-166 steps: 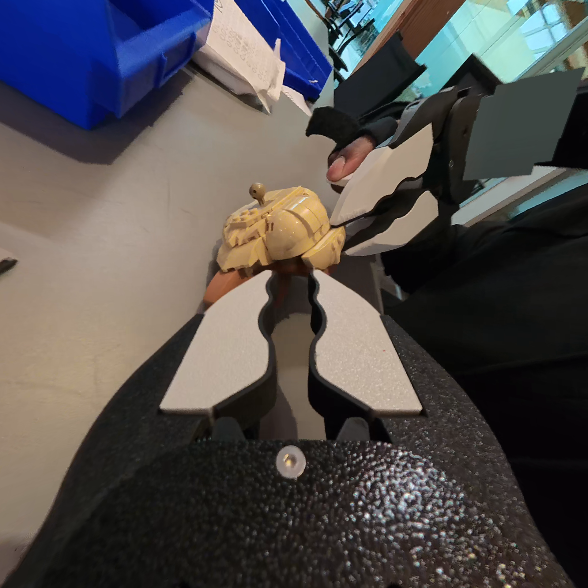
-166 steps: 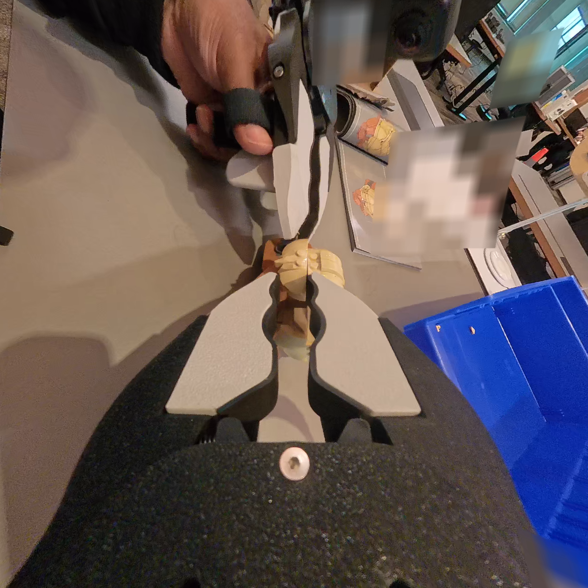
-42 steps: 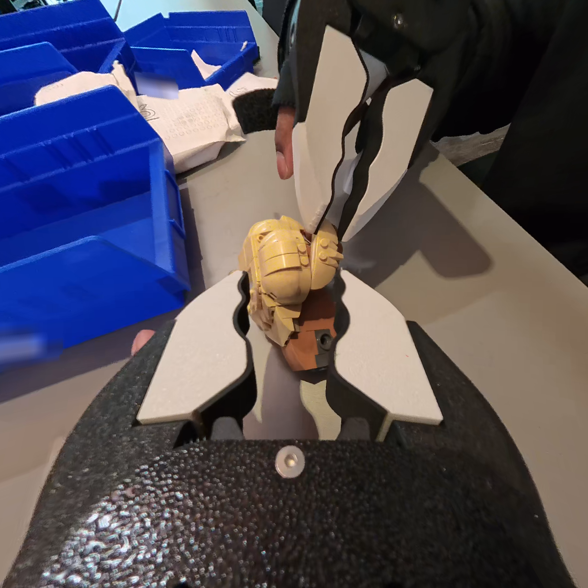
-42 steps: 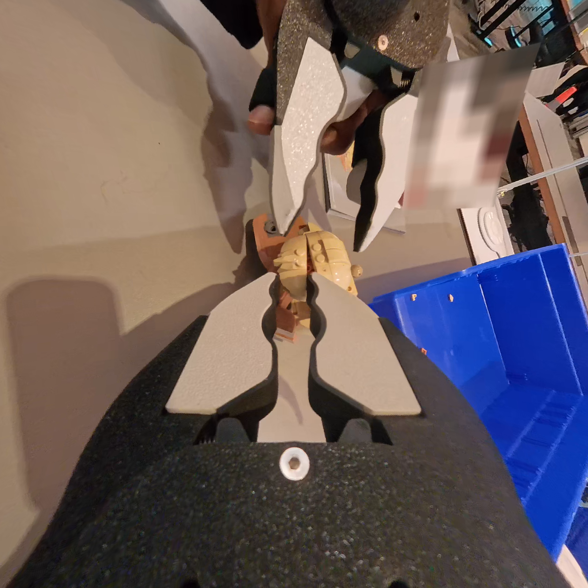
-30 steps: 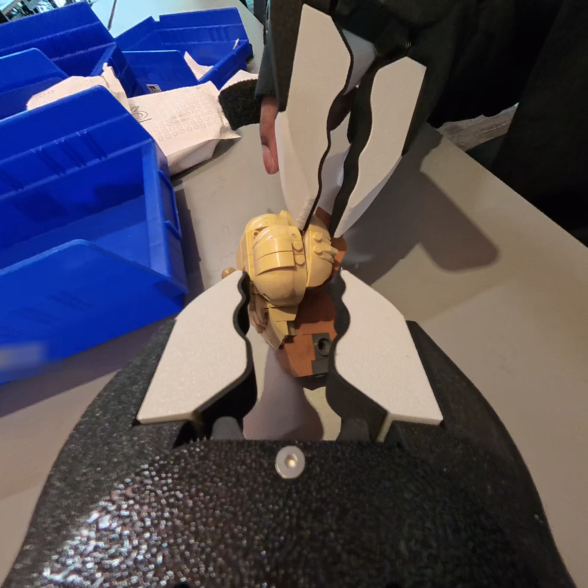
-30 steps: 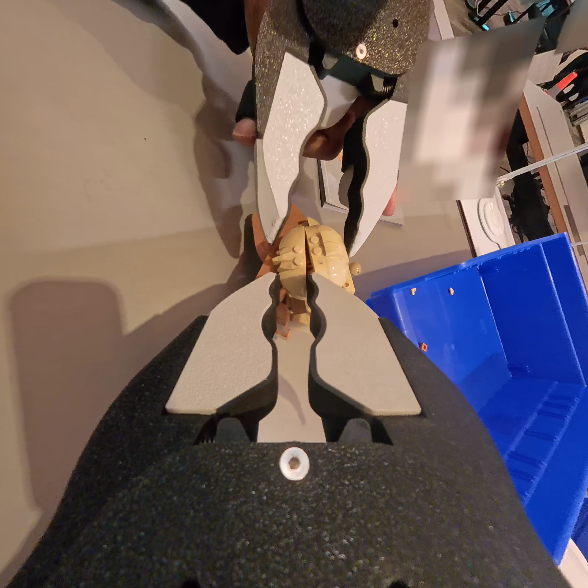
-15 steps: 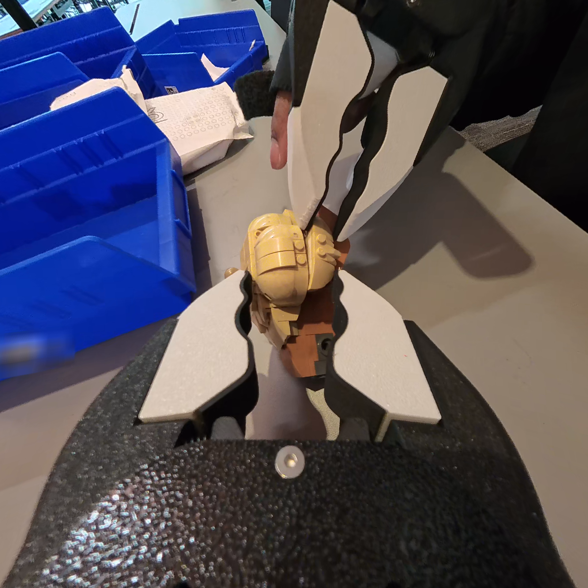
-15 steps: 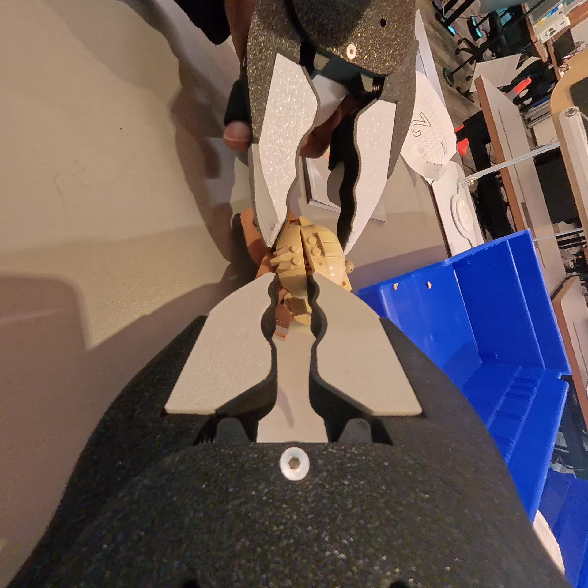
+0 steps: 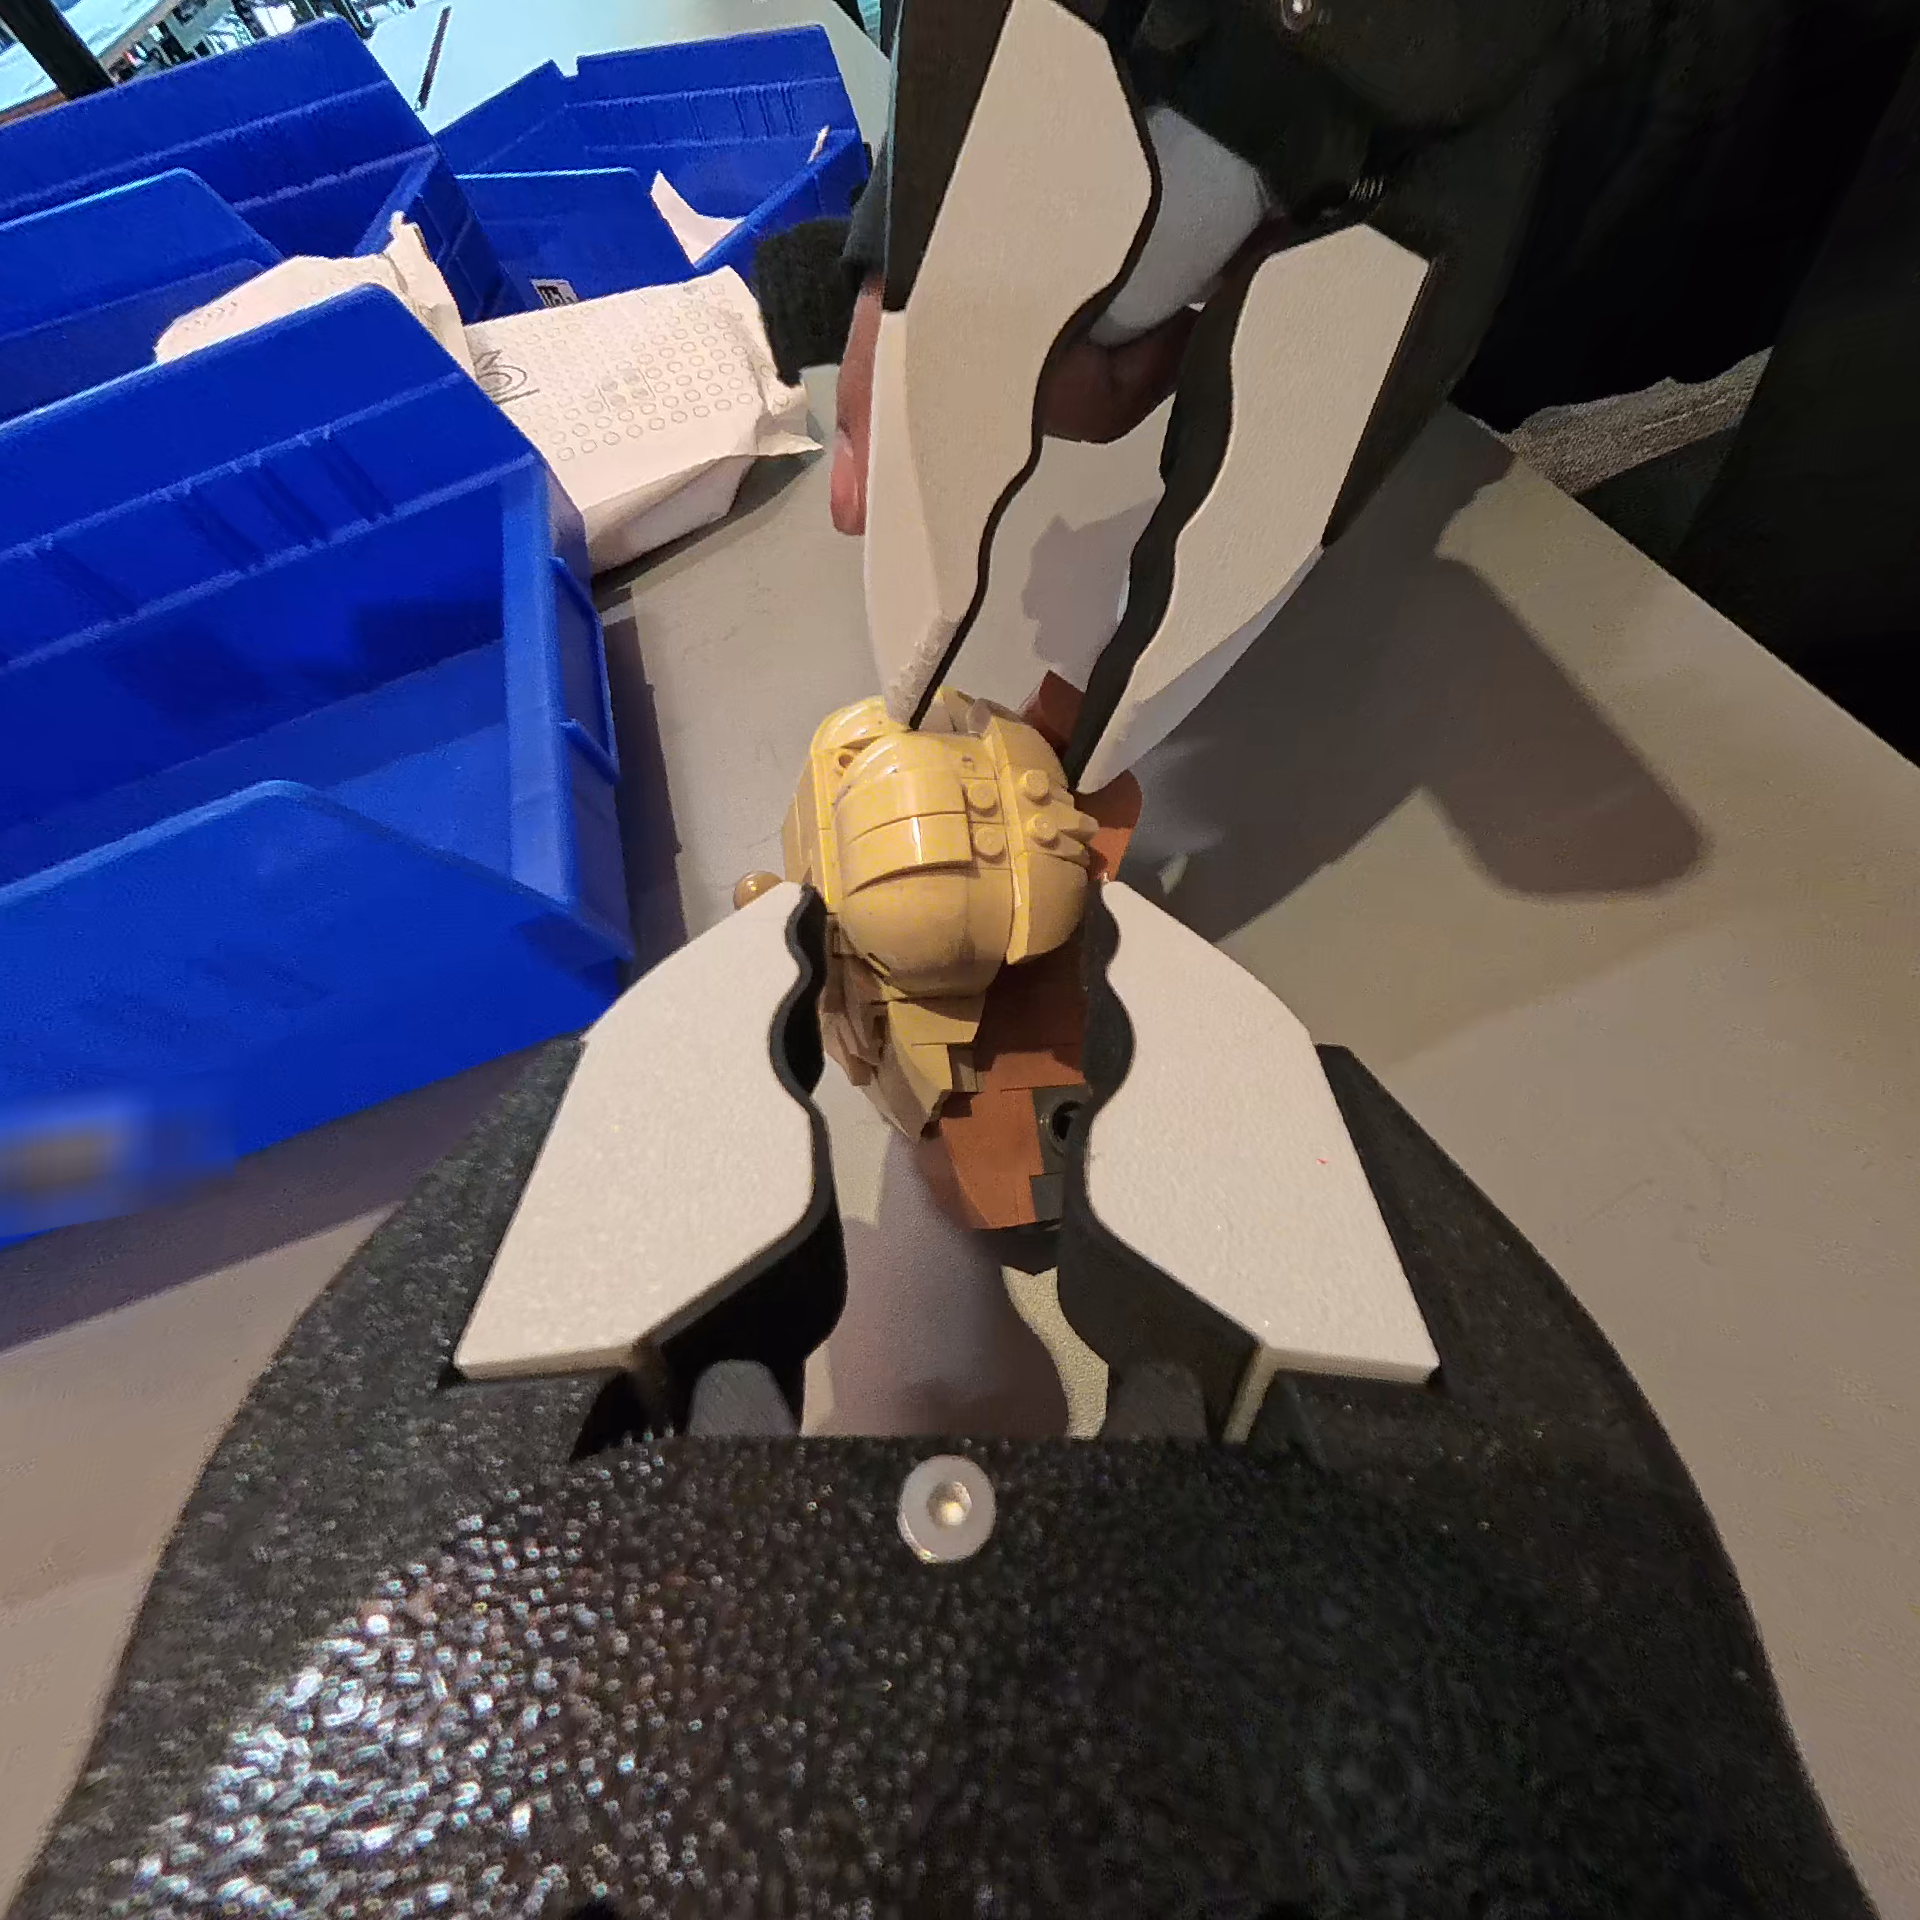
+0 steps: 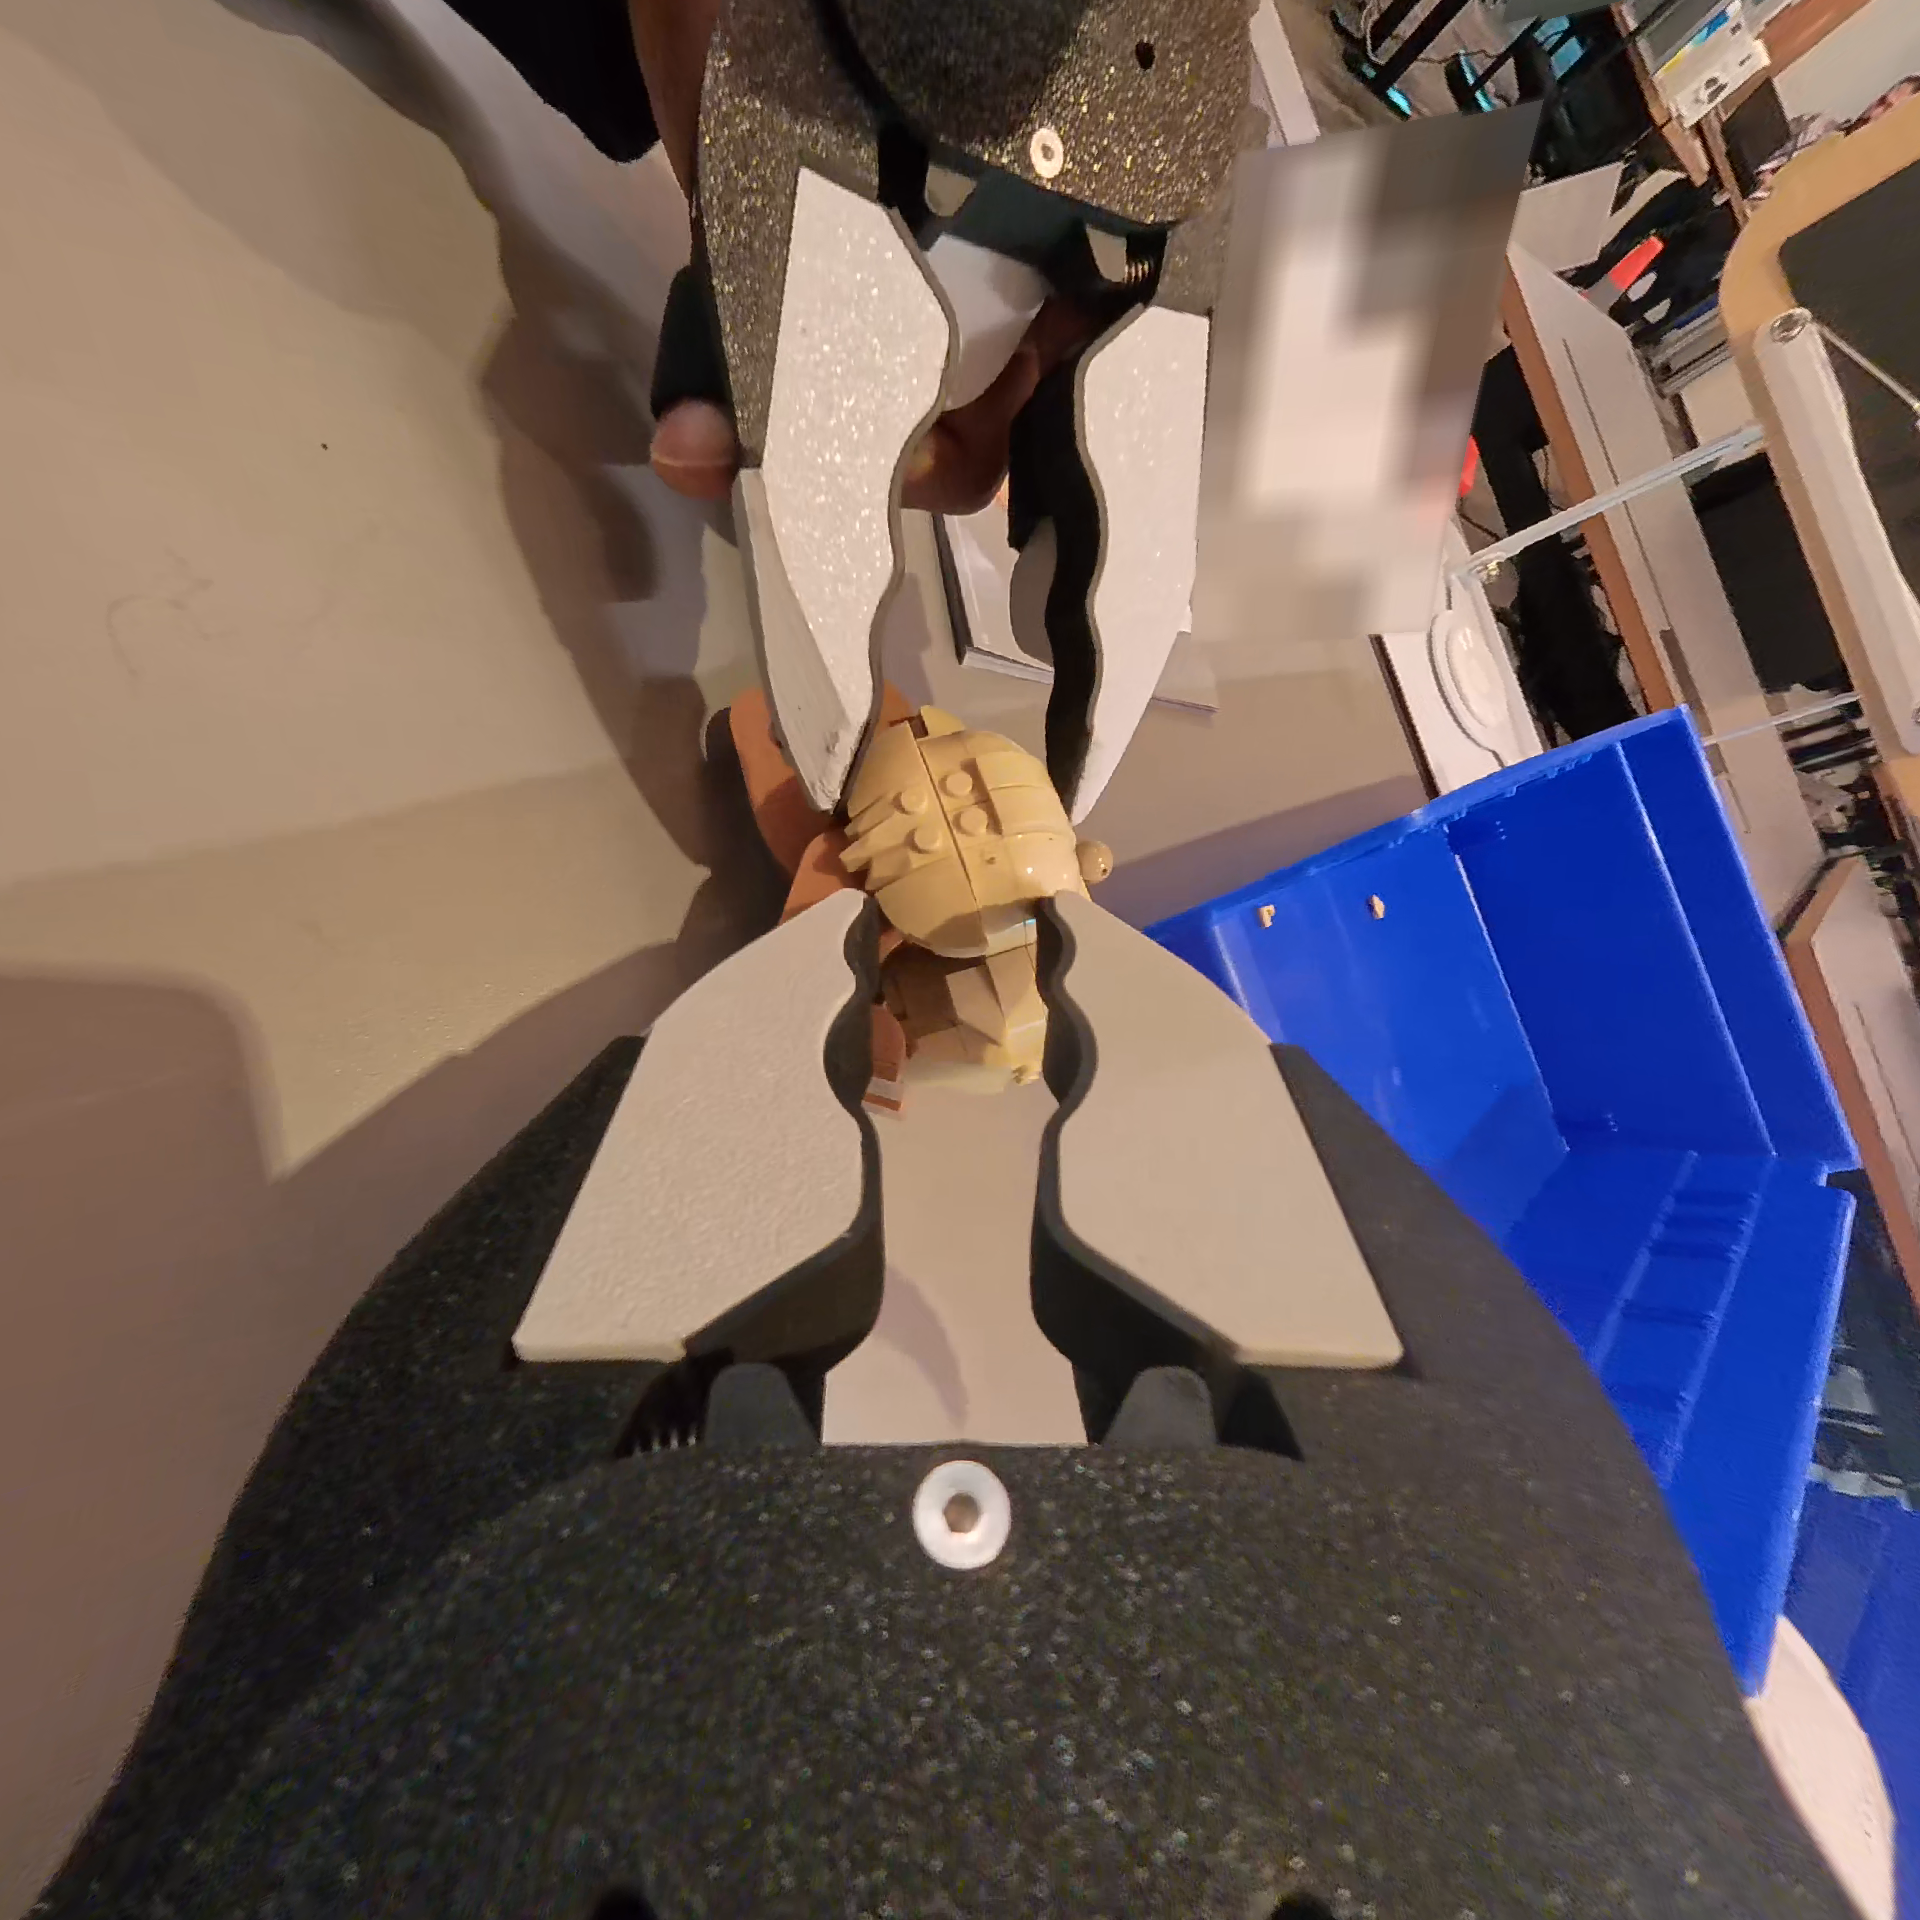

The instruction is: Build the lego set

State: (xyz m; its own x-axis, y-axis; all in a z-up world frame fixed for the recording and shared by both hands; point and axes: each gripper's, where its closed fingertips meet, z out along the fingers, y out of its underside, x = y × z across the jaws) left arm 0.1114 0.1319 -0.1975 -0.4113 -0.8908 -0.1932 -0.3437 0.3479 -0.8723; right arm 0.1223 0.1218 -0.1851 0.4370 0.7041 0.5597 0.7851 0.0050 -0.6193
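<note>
Both my grippers meet over the bench's edge by the blue bin. My left gripper clamps the tan-and-brown brick model; my right gripper stands parted around its tan top.

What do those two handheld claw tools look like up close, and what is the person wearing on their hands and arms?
Each tool, the left gripper and the right gripper, has a rough, speckled black body with a silver screw in the middle. Its jaws are two flat, pale grey plates that taper to points, edged on the inside with wavy black pads. No cables show. The person wears dark sleeves and black fabric bands on the fingers.
</note>
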